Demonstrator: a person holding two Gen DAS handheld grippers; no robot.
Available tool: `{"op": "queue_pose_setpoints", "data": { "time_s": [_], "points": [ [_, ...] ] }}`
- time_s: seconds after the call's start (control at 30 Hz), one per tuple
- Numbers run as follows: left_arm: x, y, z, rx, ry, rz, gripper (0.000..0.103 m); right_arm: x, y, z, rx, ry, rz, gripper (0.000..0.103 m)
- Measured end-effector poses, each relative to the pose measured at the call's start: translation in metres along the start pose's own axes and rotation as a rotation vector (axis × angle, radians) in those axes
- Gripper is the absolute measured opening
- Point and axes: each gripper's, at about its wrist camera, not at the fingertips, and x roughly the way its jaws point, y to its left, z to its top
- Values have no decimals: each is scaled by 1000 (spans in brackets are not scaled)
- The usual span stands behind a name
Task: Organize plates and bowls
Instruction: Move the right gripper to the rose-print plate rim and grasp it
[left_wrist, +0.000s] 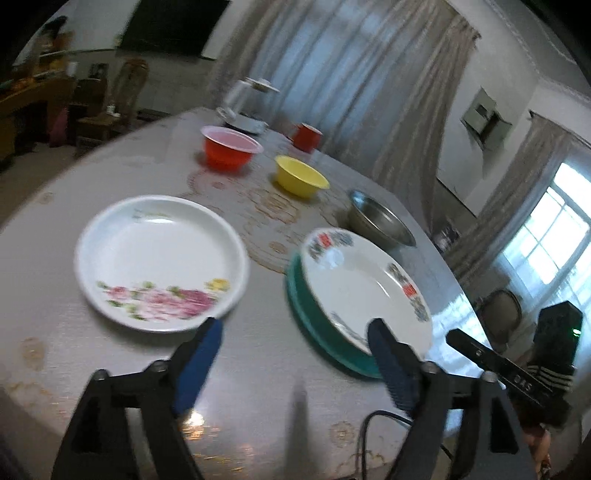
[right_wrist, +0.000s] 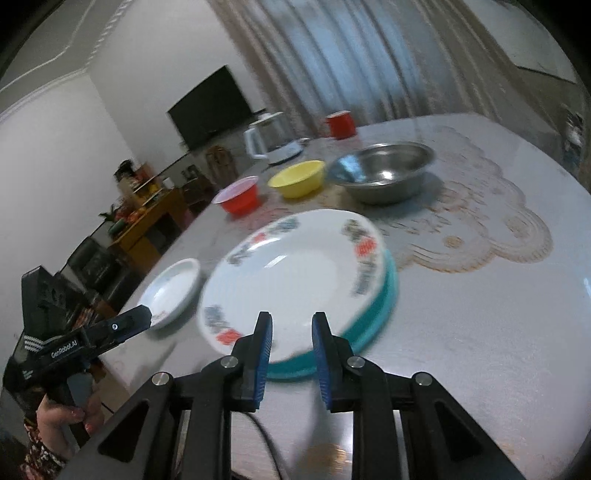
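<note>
A white plate with pink flowers (left_wrist: 160, 262) lies on the table at the left; it shows small in the right wrist view (right_wrist: 170, 291). A patterned white plate (left_wrist: 364, 284) (right_wrist: 295, 277) sits on top of a teal plate (left_wrist: 314, 325) (right_wrist: 373, 325). Behind stand a red bowl (left_wrist: 229, 149) (right_wrist: 240, 197), a yellow bowl (left_wrist: 300, 176) (right_wrist: 297, 179) and a steel bowl (left_wrist: 380, 219) (right_wrist: 382, 171). My left gripper (left_wrist: 295, 338) is open, between the two plates at their near edges. My right gripper (right_wrist: 291, 332) is open, its fingers at the near rim of the stacked plates.
A red mug (left_wrist: 306, 136) (right_wrist: 340, 123) and a white kettle on a base (left_wrist: 242, 107) (right_wrist: 267, 138) stand at the far side. A lace mat (right_wrist: 461, 221) lies under the bowls. The table edge (left_wrist: 461, 288) runs close by the stacked plates.
</note>
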Motion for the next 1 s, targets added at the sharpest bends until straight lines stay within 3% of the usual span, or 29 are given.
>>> {"op": "queue_pose_setpoints", "data": {
  "time_s": [0.33,0.4,0.57,1.0],
  "points": [
    [-30,66,11,-156,-78,145,98,25,61,12,-123,47,78,26],
    [-35,72,12,-139,-103,190,99,32,72,15,-146,61,93,31],
    [-41,80,12,-105,-125,286,100,46,101,15,-204,77,123,31],
    [-34,100,8,-112,-90,385,101,95,149,8,-317,171,138,35]
  ]
}}
